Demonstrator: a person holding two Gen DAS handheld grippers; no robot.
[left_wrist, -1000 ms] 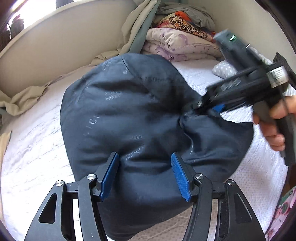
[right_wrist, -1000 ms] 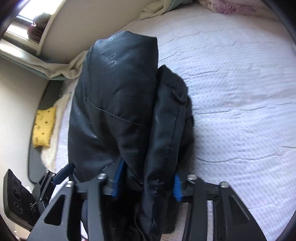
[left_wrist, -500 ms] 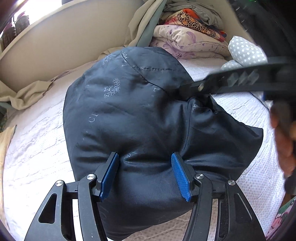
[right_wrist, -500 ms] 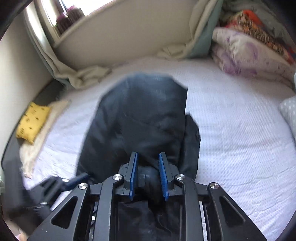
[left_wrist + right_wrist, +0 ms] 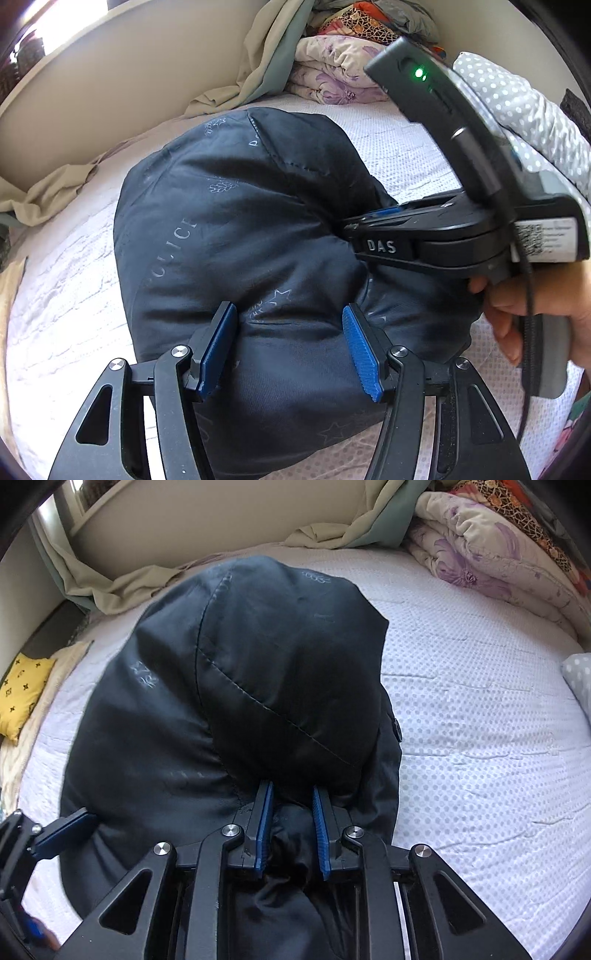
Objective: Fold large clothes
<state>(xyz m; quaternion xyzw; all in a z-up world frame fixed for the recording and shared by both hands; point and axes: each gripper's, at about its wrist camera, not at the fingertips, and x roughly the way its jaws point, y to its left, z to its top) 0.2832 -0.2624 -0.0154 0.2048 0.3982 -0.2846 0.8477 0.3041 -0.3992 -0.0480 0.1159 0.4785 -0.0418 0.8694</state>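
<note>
A dark navy padded jacket (image 5: 240, 229) with pale printed lettering lies bunched on the white bedspread (image 5: 66, 295); it also fills the right wrist view (image 5: 258, 664). My left gripper (image 5: 290, 343) has its blue pads wide apart around a thick bulge of the jacket, pressing into its sides. My right gripper (image 5: 291, 827) is shut on a fold of the jacket's near edge. In the left wrist view the right gripper (image 5: 373, 225) bites into the jacket's right side, with a hand on its handle.
Folded floral quilts (image 5: 332, 70) and a polka-dot pillow (image 5: 517, 107) sit at the back right. A beige sheet (image 5: 147, 579) is crumpled along the wall. A yellow cushion (image 5: 22, 690) lies at the left. White bedspread (image 5: 480, 738) stretches to the right of the jacket.
My right gripper has closed onto a fold of the jacket and swung from a side-on angle to face the wall. The left gripper has stayed in place with its pads apart.
</note>
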